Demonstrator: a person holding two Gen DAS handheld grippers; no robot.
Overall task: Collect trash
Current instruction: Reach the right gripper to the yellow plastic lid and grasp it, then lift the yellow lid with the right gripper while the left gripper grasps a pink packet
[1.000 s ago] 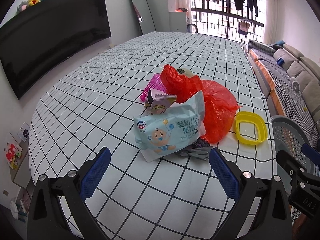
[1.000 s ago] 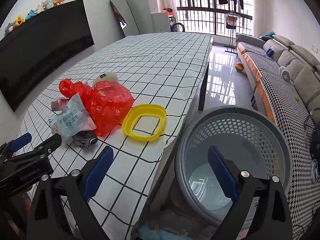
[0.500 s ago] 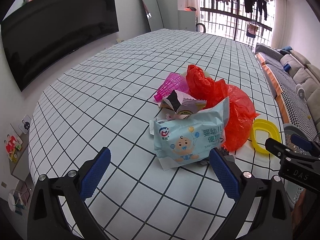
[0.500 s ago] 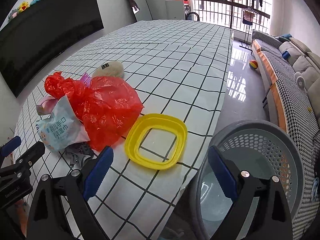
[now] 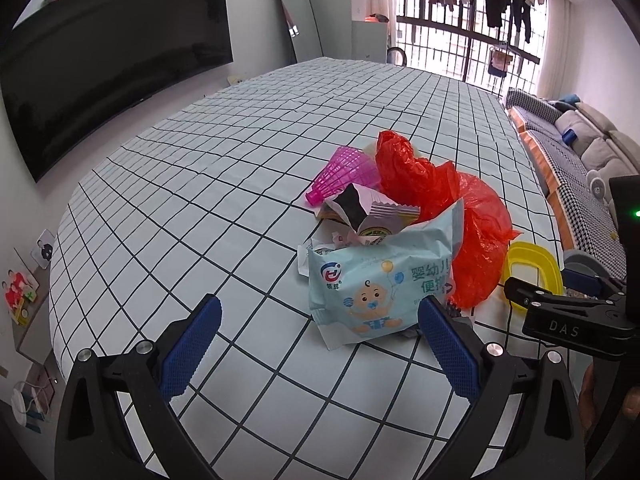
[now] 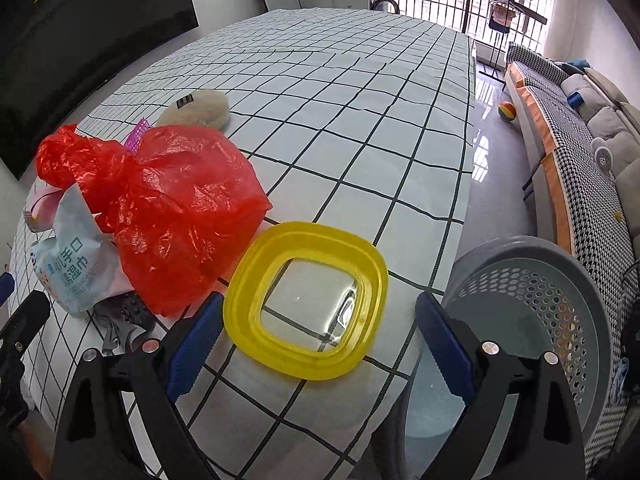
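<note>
A trash pile lies on the checked table (image 5: 200,184): a light blue baby-wipes pack (image 5: 372,280), a red plastic bag (image 5: 452,208), a torn snack wrapper (image 5: 372,212), a pink mesh cone (image 5: 344,174) and dark scraps (image 6: 124,316). My left gripper (image 5: 320,340) is open and empty, just short of the wipes pack. My right gripper (image 6: 316,336) is open and empty, its tips on either side of a yellow ring lid (image 6: 308,300). The red bag (image 6: 172,208) and wipes pack (image 6: 72,268) lie left of it.
A grey perforated basket (image 6: 560,312) stands off the table's right edge. A beige fuzzy item (image 6: 200,110) lies behind the red bag. A sofa (image 6: 580,128) is at the right, a black TV (image 5: 100,64) on the left wall.
Both grippers have moved forward and left toward the table. The yellow lid now lies between the right gripper's tips; the basket has slid to the right edge. The left gripper came closer to the wipes pack.
</note>
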